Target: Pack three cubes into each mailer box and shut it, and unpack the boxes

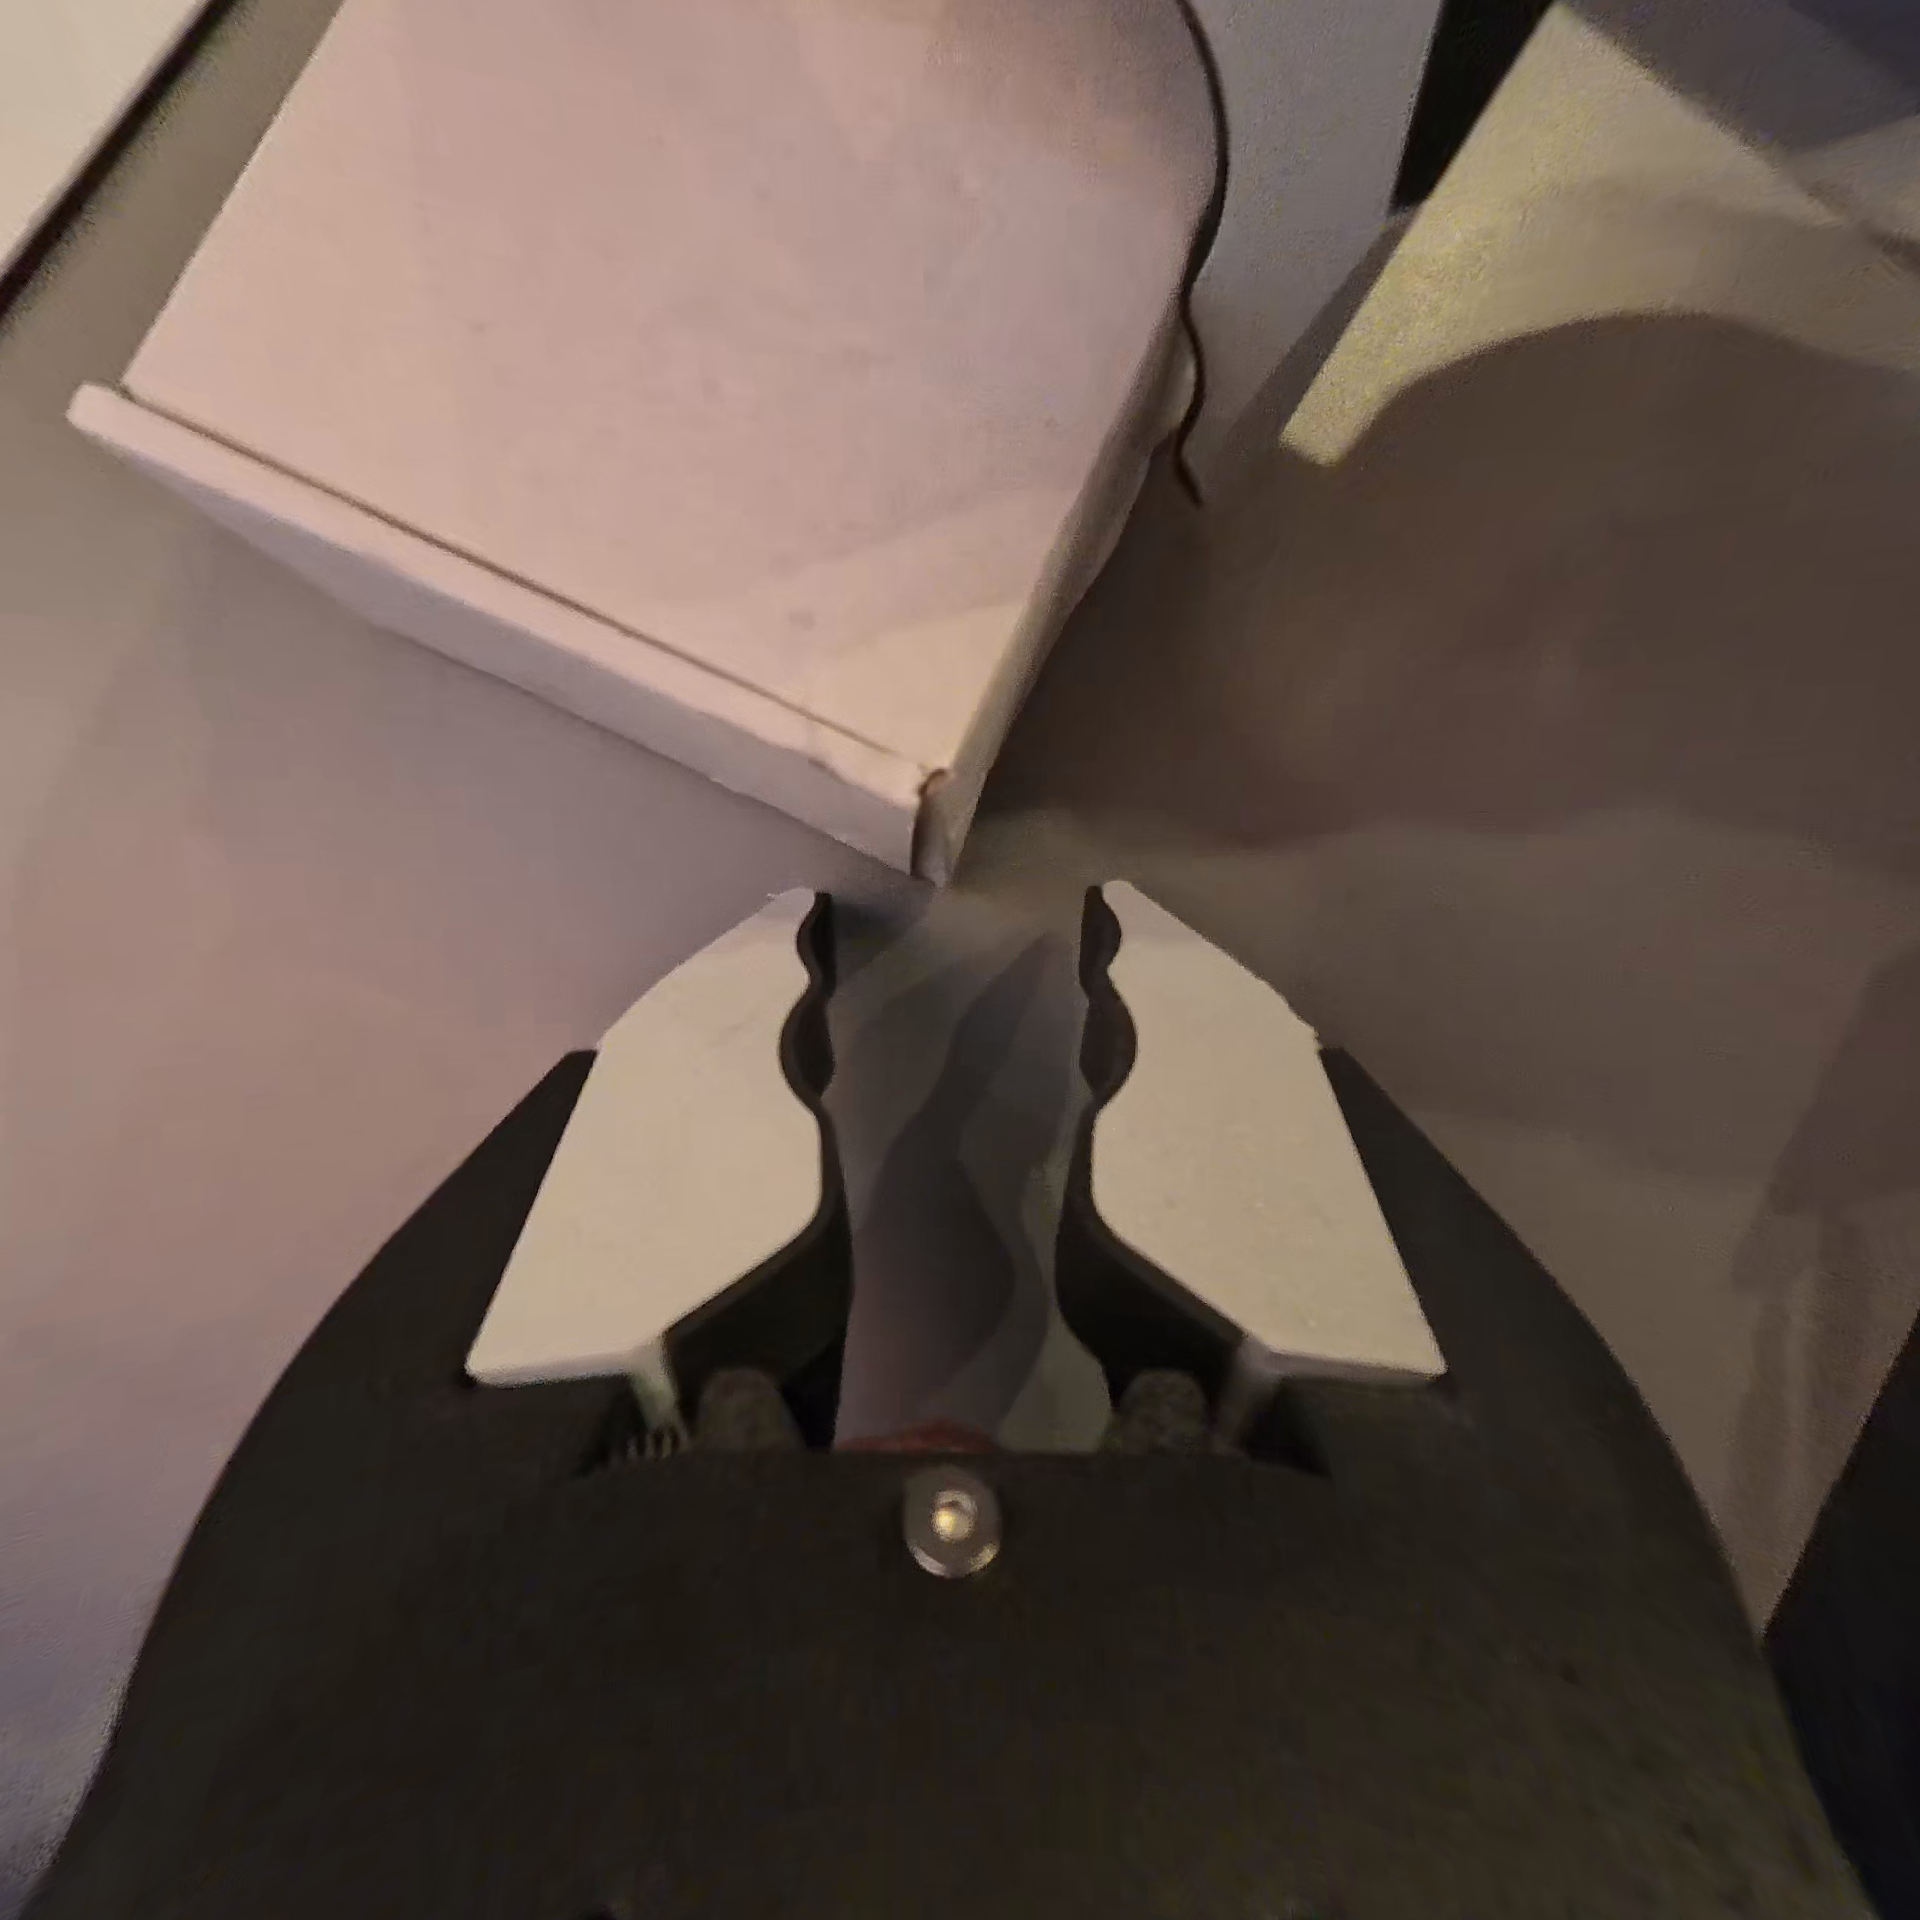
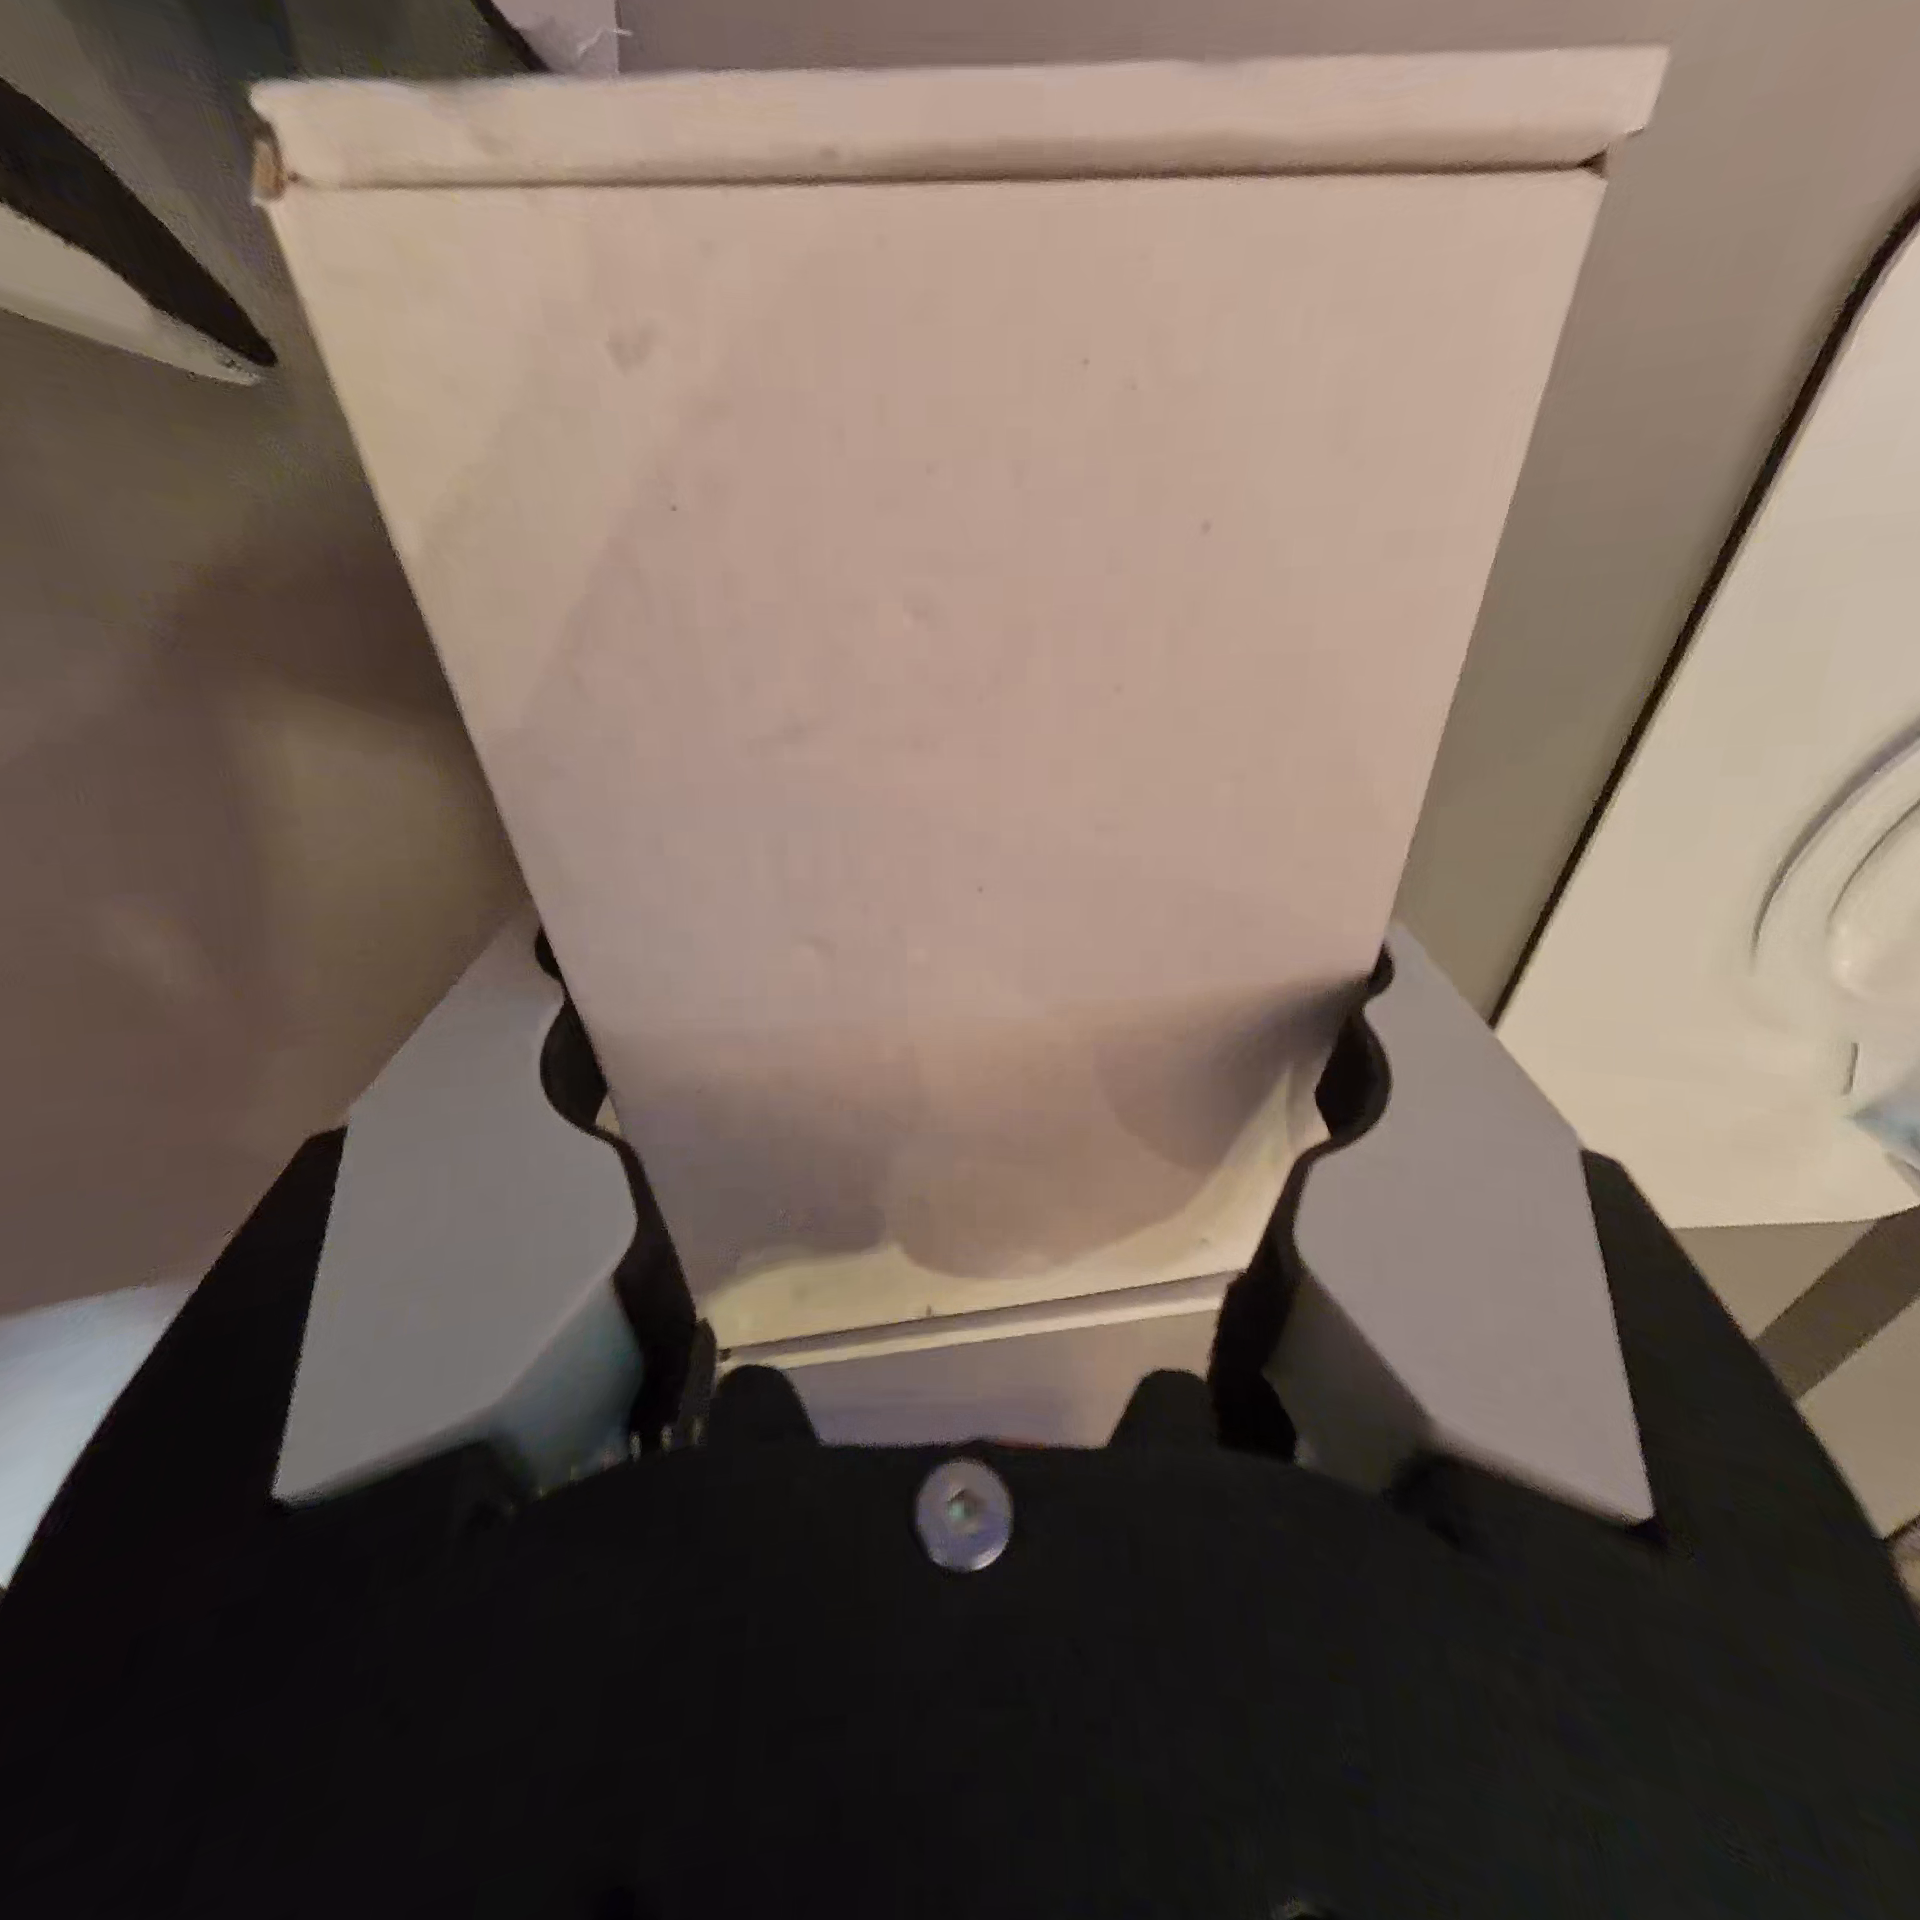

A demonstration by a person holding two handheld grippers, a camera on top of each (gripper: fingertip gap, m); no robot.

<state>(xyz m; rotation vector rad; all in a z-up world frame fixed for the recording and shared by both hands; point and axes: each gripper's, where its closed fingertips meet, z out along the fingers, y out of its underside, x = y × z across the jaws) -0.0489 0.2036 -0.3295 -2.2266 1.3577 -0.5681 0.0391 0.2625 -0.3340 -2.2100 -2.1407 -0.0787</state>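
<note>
A closed white mailer box (image 2: pixel 914 582) fills the right wrist view. My right gripper (image 2: pixel 966 987) is shut on it, with one finger pressed on each side near its close end. The same box (image 1: pixel 644 395) lies ahead and to the left in the left wrist view, and its near corner almost touches my left fingertips. My left gripper (image 1: pixel 951 914) is open and empty over the table. One of its fingers (image 2: pixel 125 260) shows at the upper left of the right wrist view. No cubes are in view.
A thin dark wire (image 1: pixel 1205 260) runs along the box's right side. A blurred white flat-sided object (image 1: pixel 1558 260) stands at the upper right. A white surface with a dark edge (image 2: pixel 1766 727) lies to the right of the held box. The pale table (image 1: pixel 260 987) spreads to the left.
</note>
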